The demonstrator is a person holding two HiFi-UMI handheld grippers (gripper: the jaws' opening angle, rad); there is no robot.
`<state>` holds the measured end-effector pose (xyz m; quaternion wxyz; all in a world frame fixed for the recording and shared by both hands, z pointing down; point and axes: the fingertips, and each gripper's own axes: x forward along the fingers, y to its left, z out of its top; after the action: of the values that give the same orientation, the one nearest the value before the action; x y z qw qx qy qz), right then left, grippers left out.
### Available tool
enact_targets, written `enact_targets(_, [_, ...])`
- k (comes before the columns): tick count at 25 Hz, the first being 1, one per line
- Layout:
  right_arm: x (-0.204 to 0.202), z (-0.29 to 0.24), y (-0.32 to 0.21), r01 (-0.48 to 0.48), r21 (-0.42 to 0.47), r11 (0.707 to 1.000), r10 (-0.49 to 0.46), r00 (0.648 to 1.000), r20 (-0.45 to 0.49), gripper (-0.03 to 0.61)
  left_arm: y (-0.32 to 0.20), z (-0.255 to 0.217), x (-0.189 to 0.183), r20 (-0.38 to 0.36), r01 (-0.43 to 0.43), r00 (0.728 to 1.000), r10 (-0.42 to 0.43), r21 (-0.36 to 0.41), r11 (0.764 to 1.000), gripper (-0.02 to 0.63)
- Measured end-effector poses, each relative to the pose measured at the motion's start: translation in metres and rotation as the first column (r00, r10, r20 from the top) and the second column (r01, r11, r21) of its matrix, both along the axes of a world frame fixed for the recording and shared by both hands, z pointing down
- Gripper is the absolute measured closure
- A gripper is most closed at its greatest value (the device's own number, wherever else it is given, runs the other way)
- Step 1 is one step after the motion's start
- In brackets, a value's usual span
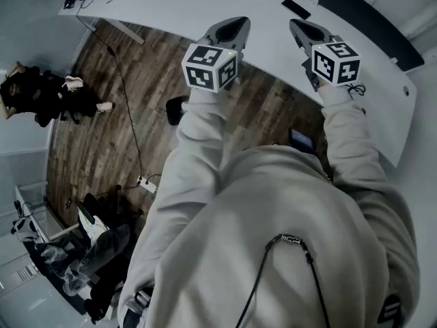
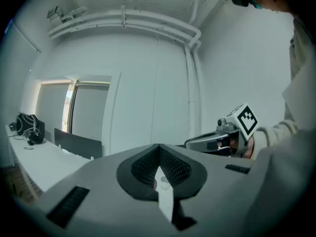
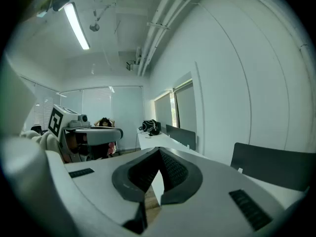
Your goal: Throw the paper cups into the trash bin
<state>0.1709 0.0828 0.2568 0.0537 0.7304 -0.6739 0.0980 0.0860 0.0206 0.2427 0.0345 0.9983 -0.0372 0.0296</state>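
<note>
Table point(image 1: 171, 5) white and long, near edge curving across the head view from top left to lower right; one dark panel point(image 1: 362, 19) along its far side, wall beyond; open wood floor point(image 1: 102, 142) on the left, crossed by one cable point(image 1: 130, 115) running to a power strip point(image 1: 147, 182); cluttered chair point(image 1: 92, 231) at lower left; one seated person point(image 1: 41, 94) well apart at far left. Count: two grippers, one table, one flat dark item point(image 1: 295, 8) lying on it. Both grippers hang over the table's near edge, side by side, not touching; left gripper point(image 1: 234, 24) jaws pressed together, nothing between them; right gripper point(image 1: 301, 27) jaws also closed tip to tip, empty. As for paper cups and trash bin, cannot tell where; no view shows them.
</note>
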Motion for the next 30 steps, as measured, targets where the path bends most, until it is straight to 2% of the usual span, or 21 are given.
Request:
enact_targets(7, [-0.005, -0.009, -0.004, -0.002, 0.013, 1.000, 0.002, 1.000, -0.020, 0.560, 0.001, -0.003, -0.003, -0.007, -0.013, 1.000, 0.013, 0.005, 1.000, 0.618])
enact_targets(11, [-0.001, -0.005, -0.002, 0.000, 0.028, 1.000, 0.000, 1.000, 0.009, 0.560, 0.002, -0.008, -0.001, -0.027, -0.022, 0.999, 0.022, 0.006, 1.000, 0.618])
enact_targets(15, [-0.006, -0.004, 0.001, 0.007, 0.057, 0.998, -0.009, 0.999, 0.036, 0.560, 0.017, -0.004, -0.001, -0.042, -0.085, 0.995, 0.086, 0.007, 0.996, 0.618])
enact_targets(22, [-0.013, -0.003, 0.003, 0.024, 0.044, 0.999, -0.026, 0.999, 0.036, 0.560, 0.015, 0.000, -0.010, -0.006, -0.027, 1.000, 0.027, 0.042, 0.999, 0.618])
enact_targets(25, [-0.021, -0.001, 0.000, 0.049, 0.053, 0.997, -0.052, 0.997, 0.062, 0.560, 0.014, -0.003, -0.011, -0.022, -0.037, 0.999, 0.038, 0.012, 0.999, 0.618])
enact_targets(30, [-0.028, 0.007, 0.006, 0.064, 0.042, 0.997, -0.067, 0.995, 0.071, 0.560, 0.024, -0.001, -0.018, -0.020, -0.053, 0.998, 0.054, 0.026, 0.998, 0.618])
